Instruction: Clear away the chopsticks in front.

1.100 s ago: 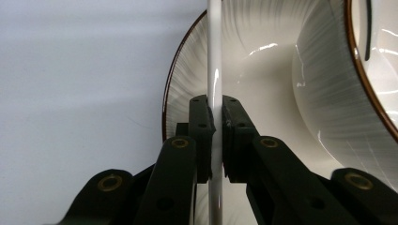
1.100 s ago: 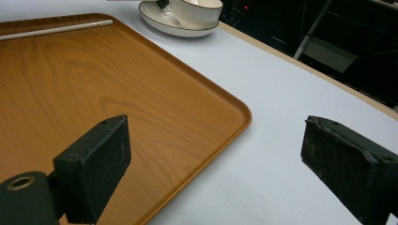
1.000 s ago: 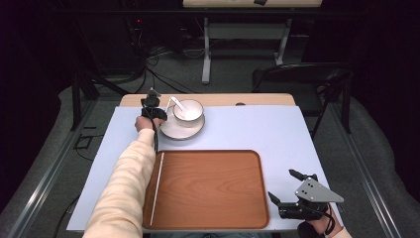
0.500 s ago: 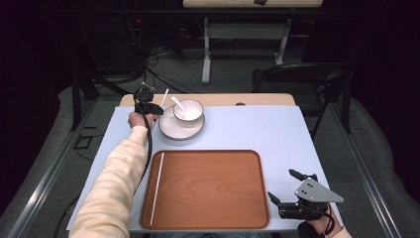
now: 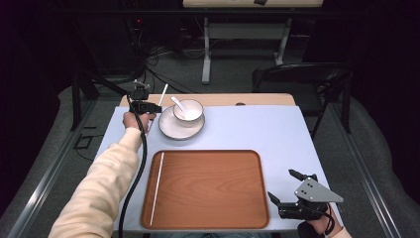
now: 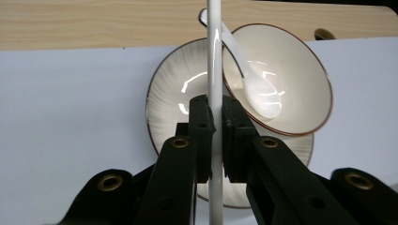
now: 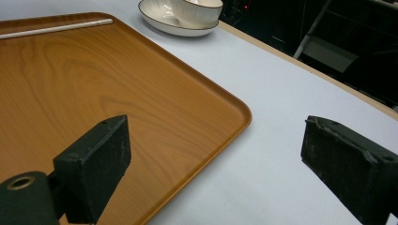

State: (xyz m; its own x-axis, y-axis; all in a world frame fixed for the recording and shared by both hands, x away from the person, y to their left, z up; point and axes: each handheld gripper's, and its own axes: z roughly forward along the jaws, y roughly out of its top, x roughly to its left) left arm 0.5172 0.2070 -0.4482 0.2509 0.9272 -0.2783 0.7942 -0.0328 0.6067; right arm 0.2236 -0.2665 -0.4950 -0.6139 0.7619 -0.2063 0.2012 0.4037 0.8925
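My left gripper (image 5: pixel 144 105) hovers just left of the white plate (image 5: pixel 171 130), shut on a thin white chopstick (image 5: pixel 161 93) that sticks out past its jaws. In the left gripper view the chopstick (image 6: pixel 214 56) runs upright between the pressed pads of that gripper (image 6: pixel 215 117), above the plate (image 6: pixel 164 103) and the bowl (image 6: pixel 291 79). A white spoon (image 6: pixel 253 84) lies in the bowl. A second chopstick (image 5: pixel 157 188) lies along the left side of the wooden tray (image 5: pixel 208 183). My right gripper (image 5: pixel 281 184) rests open at the table's front right corner, beside the tray (image 7: pixel 94 84), with nothing between its jaws.
The bowl (image 5: pixel 194 111) stands on the plate at the back left of the pale blue table (image 5: pixel 257 129). A black chair (image 5: pixel 302 79) stands behind the table's far right. The left gripper's cable (image 5: pixel 136 168) trails along the sleeve.
The left gripper has risen and drifted left and farther back, carrying the chopstick away from the plate's edge. The right gripper has stayed put.
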